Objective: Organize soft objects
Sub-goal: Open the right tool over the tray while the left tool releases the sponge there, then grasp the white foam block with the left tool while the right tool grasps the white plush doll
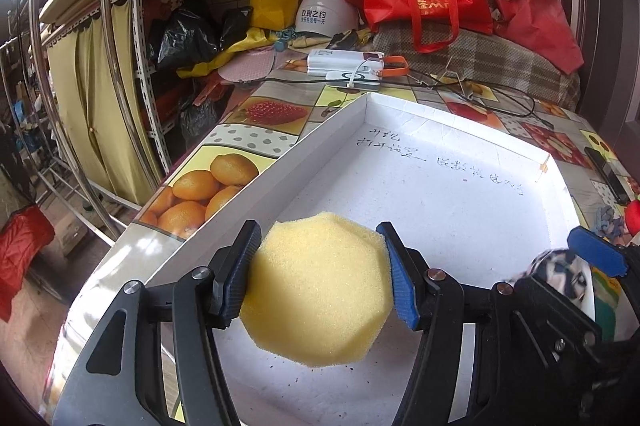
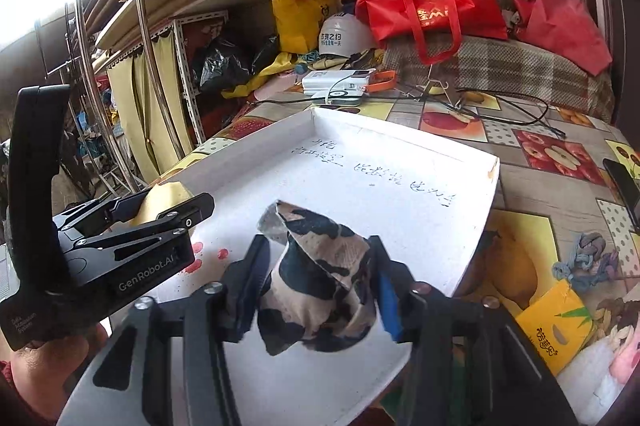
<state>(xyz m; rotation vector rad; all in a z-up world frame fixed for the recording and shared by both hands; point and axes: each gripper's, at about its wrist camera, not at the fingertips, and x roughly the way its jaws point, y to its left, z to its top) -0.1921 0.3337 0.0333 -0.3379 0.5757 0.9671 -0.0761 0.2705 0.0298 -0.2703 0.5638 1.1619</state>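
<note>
Over a white tray (image 1: pixel 336 130), the left tool (image 1: pixel 320 278) brackets a yellow sponge (image 1: pixel 320 290) and the right tool (image 2: pixel 316 290) brackets a camouflage cloth (image 2: pixel 320 282); both tools' jaws are parted.

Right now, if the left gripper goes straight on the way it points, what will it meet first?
Probably the yellow sponge between the left gripper jaws, then the floor of the white tray. Depth is unclear.

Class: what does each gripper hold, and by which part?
Left gripper: yellow sponge between the pads, touching at its two sides; whether gripped cannot be told. Right gripper: patterned cloth loose between open jaws.
</note>
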